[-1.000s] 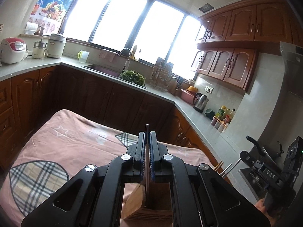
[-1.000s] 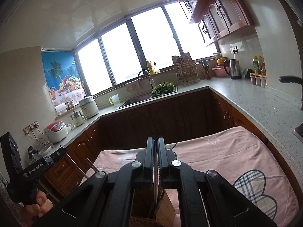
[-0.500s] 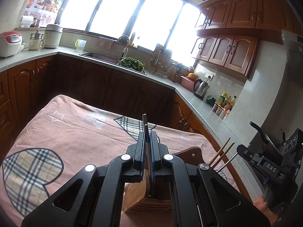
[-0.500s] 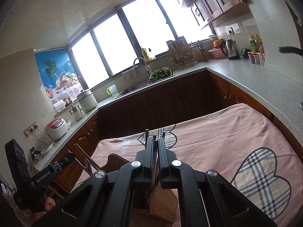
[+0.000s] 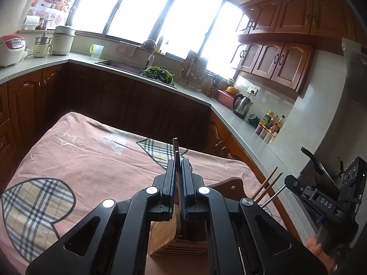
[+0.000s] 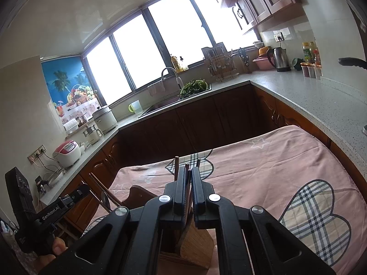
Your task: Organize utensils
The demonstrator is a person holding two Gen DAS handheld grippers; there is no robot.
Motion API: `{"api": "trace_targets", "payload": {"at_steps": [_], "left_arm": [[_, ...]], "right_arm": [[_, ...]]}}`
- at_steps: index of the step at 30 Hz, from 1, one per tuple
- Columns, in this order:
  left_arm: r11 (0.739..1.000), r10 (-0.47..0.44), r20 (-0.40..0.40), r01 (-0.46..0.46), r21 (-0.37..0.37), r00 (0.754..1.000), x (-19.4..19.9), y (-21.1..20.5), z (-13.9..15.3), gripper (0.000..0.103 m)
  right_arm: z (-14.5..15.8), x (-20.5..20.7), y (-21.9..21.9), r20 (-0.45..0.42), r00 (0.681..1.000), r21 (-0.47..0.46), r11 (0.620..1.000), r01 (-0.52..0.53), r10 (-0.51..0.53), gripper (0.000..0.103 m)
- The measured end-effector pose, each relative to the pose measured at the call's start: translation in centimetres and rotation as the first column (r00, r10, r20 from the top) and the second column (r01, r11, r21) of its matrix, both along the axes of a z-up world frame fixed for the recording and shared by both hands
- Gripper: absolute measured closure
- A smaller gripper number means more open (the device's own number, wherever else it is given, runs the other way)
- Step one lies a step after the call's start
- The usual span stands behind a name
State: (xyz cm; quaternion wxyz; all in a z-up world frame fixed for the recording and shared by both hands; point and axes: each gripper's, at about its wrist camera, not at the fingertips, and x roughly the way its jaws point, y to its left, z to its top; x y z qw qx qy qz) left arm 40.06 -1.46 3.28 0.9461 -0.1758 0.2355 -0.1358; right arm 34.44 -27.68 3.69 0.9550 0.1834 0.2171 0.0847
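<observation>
Over the pink heart-patterned table (image 5: 80,160), left gripper (image 5: 178,167) and right gripper (image 6: 188,174) jaws each clamped on brown wooden chopsticks (image 5: 175,146)

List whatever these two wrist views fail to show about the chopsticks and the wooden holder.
- Left wrist view: the lower ends of the chopsticks are hidden behind the left tool.
- Right wrist view: the wooden holder has its slots covered by the right tool, so whether any tips are seated cannot be told.
- Both views: the holder's base is cut off by the bottom edge.
</observation>
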Motion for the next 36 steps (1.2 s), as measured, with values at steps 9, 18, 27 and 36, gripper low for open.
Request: {"api": "trace_targets", "payload": {"at_steps": [9, 18, 27, 36], "left_arm": [[1.000, -0.007, -0.006, 0.007, 0.001, 1.000, 0.3, 0.4, -0.1, 0.099], [1.000, 0.004, -0.005, -0.004, -0.005, 1.000, 0.0, 0.7, -0.2, 0.066], [1.000, 0.020, -0.020, -0.020, -0.004, 1.000, -0.6, 1.0, -0.7, 0.024], [0.999, 0.036, -0.048, -0.035, 0.008, 0.998, -2.7, 2.0, -1.0, 0.008]], "right_arm": [[-0.3, 0.0, -0.2, -0.005, 1.000, 0.010, 1.000, -0.004, 0.004, 0.094], [-0.6, -0.1, -0.9, -0.006, 1.000, 0.052, 0.999, 0.005, -0.005, 0.058], [-0.8, -0.3, -0.6, -0.008, 1.000, 0.078, 0.997, -0.020, 0.020, 0.021], [-0.5, -1.8, 0.0, 0.001, 0.999, 0.084, 0.996, -0.041, 0.041, 0.005]]}}
